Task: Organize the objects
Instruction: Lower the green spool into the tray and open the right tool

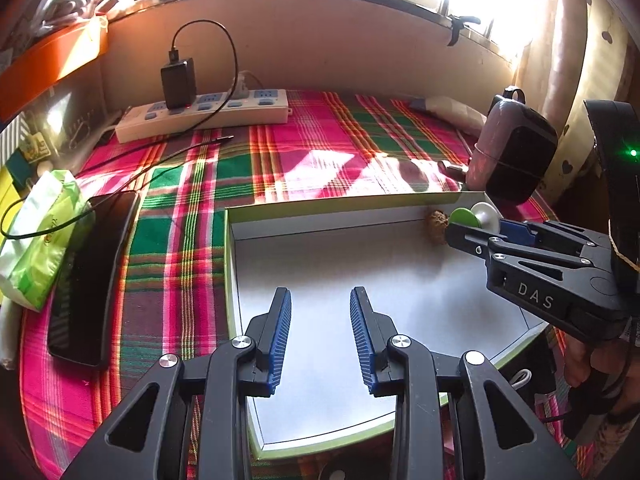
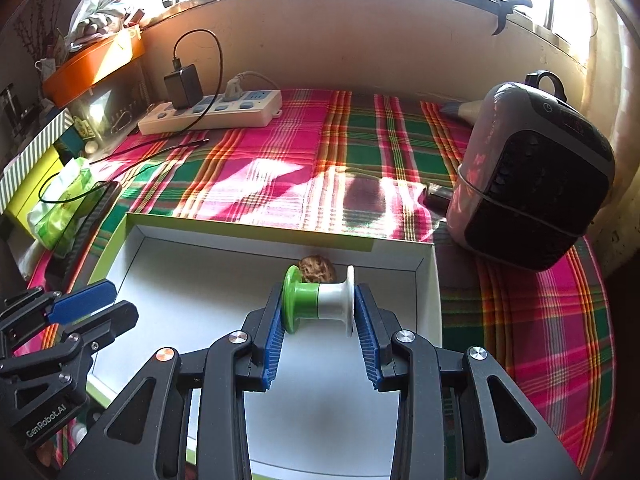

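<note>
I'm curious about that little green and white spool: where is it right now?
The spool is clamped in the right gripper, held above the far right corner of the box, beside a walnut.

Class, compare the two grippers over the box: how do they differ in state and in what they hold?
The right gripper is shut on the spool, one finger pressing each flange; the left gripper is open and holds nothing. The right gripper is near the box's far wall, beside the walnut; the left gripper is nearer its front. Both have blue ribbed pads and are over the box.
</note>
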`<state>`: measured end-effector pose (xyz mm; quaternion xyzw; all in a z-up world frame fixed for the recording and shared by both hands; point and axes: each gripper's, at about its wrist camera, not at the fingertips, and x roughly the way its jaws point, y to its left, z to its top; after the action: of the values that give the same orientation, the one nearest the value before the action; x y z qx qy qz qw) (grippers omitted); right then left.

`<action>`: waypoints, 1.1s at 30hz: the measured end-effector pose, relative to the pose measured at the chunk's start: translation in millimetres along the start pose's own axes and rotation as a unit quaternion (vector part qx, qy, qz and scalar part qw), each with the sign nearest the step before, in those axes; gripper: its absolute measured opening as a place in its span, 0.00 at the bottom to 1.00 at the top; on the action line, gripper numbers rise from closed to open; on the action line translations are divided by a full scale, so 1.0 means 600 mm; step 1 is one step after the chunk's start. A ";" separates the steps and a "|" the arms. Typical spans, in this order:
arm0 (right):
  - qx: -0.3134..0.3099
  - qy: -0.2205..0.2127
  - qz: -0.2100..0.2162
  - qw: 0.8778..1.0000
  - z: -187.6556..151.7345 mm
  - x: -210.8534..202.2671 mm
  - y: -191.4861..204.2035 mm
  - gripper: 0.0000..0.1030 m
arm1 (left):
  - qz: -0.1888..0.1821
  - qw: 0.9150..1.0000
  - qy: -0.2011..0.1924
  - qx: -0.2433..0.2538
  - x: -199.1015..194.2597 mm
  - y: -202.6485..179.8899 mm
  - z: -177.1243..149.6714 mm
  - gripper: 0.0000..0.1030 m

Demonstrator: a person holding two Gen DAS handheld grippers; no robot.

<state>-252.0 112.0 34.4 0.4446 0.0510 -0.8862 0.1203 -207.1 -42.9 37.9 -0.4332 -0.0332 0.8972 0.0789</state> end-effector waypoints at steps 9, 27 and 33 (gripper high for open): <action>0.014 0.004 -0.010 1.000 0.003 0.014 -0.020 0.33 | 0.000 1.000 0.010 0.004 0.014 -0.001 -0.006 0.28; -0.005 0.020 -0.012 1.000 0.003 0.034 -0.019 0.33 | 0.003 1.000 0.014 0.002 0.017 0.000 -0.011 0.28; -0.004 0.018 -0.011 1.000 0.004 0.035 -0.020 0.33 | 0.007 1.000 0.012 0.000 0.012 0.001 -0.013 0.28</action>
<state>-269.0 119.6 18.7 0.4598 0.0615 -0.8789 0.1109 -205.6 -42.5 27.7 -0.4442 -0.0288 0.8925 0.0731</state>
